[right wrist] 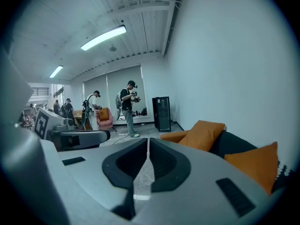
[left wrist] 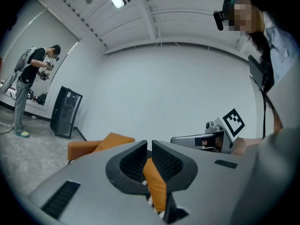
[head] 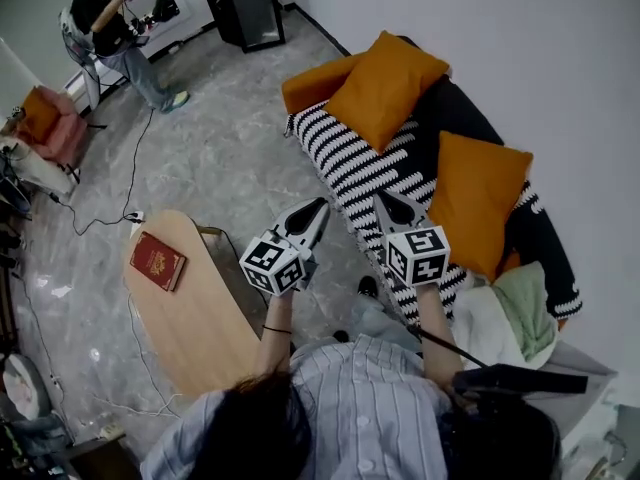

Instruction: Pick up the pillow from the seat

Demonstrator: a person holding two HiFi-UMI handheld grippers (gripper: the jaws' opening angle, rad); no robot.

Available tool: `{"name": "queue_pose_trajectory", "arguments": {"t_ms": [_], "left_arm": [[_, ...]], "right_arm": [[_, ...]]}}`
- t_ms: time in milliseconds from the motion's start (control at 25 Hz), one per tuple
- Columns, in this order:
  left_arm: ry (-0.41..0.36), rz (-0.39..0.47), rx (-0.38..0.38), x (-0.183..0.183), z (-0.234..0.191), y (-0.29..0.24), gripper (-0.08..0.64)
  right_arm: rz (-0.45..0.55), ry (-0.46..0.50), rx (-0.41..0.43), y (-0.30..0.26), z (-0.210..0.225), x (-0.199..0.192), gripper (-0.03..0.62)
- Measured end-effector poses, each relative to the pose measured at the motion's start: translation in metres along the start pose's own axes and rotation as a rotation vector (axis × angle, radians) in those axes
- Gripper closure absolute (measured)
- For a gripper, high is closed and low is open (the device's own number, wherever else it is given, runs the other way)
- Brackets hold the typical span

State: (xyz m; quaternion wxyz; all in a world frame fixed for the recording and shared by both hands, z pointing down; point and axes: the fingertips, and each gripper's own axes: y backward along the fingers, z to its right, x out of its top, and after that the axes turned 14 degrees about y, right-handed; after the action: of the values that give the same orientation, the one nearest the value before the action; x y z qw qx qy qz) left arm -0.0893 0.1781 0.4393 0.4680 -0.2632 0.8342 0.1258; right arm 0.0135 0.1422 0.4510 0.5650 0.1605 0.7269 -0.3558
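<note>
Two orange pillows lean on the sofa's dark backrest: a far pillow point(head: 385, 88) and a near pillow point(head: 478, 200), above the black-and-white striped seat point(head: 345, 158). My left gripper point(head: 318, 208) hovers at the seat's front edge, shut and empty. My right gripper point(head: 385, 203) is over the striped seat, just left of the near pillow, also shut and empty. In the left gripper view, the shut left gripper point(left wrist: 149, 146) shows the near pillow point(left wrist: 157, 186) below its tips. In the right gripper view, the right gripper point(right wrist: 147, 144) points along the sofa, with the far pillow point(right wrist: 204, 134) ahead.
A wooden oval table point(head: 200, 318) with a red book point(head: 157, 260) stands left of me. Green and white cloth point(head: 520, 313) lies at the sofa's near end. A person point(head: 105, 23) with grippers stands far back, beside a black cabinet point(head: 243, 3). Cables run over the floor.
</note>
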Motion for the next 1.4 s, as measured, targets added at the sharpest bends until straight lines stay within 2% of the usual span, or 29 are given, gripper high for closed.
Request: {"name": "queue_pose_trajectory", "arguments": {"t_ms": [480, 720, 960, 1160, 1400], "left_arm": [[0.043, 0.057, 0.041, 0.039, -0.055, -0.104, 0.540], [0.022, 0.027, 0.038, 0.040, -0.059, -0.152, 0.538], [-0.013, 0.012, 0.034, 0.044, -0.053, -0.180, 0.538], [-0.010, 0.002, 0.046, 0.046, -0.051, -0.199, 0.538], [-0.023, -0.022, 0.025, 0.049, -0.051, -0.216, 0.538]], "right_arm": [[-0.024, 0.039, 0.046, -0.086, 0.096, 0.014, 0.571], [-0.019, 0.035, 0.046, -0.110, 0.141, 0.011, 0.571], [0.011, 0.020, 0.052, -0.124, 0.168, 0.014, 0.571], [0.017, 0.010, 0.062, -0.125, 0.184, 0.015, 0.571], [0.021, -0.011, 0.041, -0.128, 0.199, 0.016, 0.571]]}}
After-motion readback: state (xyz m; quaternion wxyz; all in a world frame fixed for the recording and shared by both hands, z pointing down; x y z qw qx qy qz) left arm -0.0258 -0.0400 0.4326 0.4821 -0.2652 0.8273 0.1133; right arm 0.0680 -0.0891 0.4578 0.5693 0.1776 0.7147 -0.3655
